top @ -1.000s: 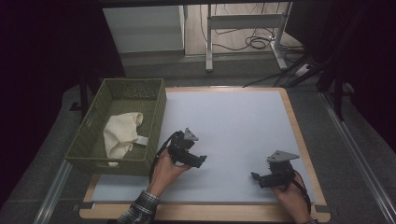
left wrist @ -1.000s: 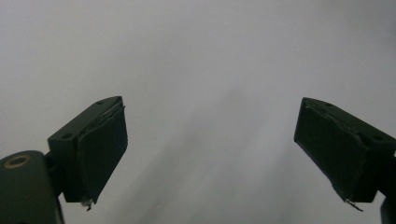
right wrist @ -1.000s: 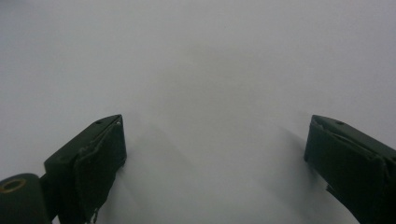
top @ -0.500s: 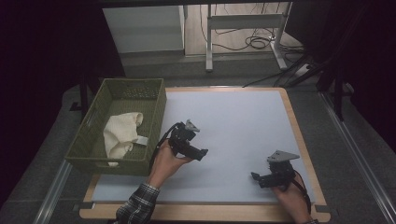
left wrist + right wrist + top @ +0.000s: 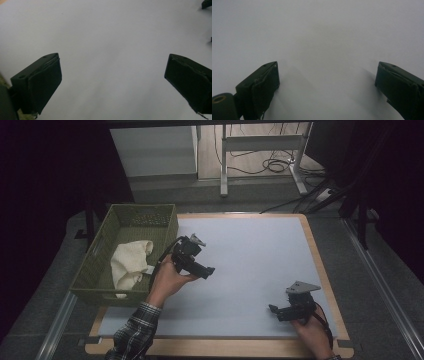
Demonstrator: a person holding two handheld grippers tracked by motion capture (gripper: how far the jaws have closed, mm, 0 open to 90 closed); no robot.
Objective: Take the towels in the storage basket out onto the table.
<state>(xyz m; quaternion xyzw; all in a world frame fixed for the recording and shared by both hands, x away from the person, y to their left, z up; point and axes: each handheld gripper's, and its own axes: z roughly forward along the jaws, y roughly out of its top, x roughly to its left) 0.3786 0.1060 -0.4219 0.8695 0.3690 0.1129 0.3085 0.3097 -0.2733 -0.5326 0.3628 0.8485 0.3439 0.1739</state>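
Both jaws spread wide and empty: left gripper hovers beside the green woven basket holding a cream cloth; right gripper rests near the bench's right edge. Likely next: reaching for the cloth.

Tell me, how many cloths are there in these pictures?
1: a cream cloth lies crumpled in the green basket at the table's left edge. More could hide beneath it.

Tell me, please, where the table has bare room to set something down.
The mat is bare from the basket across to its far right edge. Nearer the person, the left tongs and right tongs take up room. The basket holds a cloth.
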